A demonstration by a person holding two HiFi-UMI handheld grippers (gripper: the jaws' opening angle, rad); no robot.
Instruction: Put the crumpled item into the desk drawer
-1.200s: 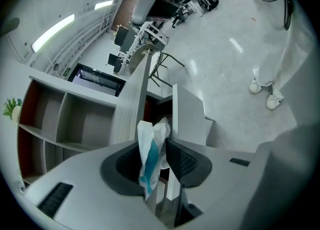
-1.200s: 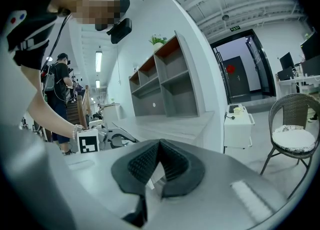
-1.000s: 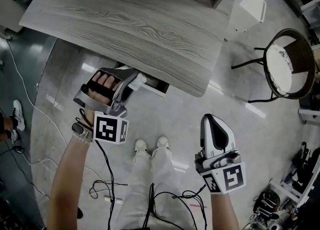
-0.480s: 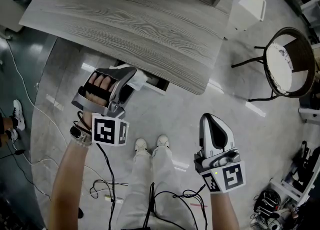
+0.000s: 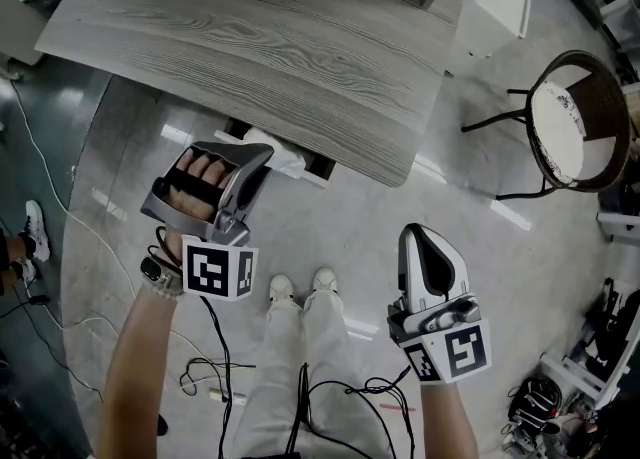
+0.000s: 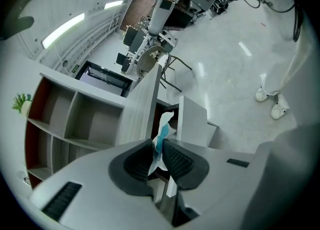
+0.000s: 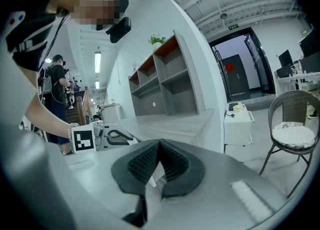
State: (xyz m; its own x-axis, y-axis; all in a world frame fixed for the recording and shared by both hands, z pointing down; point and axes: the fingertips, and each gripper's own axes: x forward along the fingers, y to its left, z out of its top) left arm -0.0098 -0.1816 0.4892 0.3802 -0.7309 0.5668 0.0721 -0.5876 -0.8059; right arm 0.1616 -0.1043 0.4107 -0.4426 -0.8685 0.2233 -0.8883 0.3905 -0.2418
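While the left gripper reaches under the near edge of the grey tabletop, its fingers have just been closing and stand only a little apart. The white-and-blue crumpled item sits in the gap between them; whether the pads press on it cannot be told. The item pokes out past the fingertips over the open drawer, which is pulled out from beneath the tabletop. Off to the right, nearer the person and above the floor, the right gripper has its fingers closed together on nothing.
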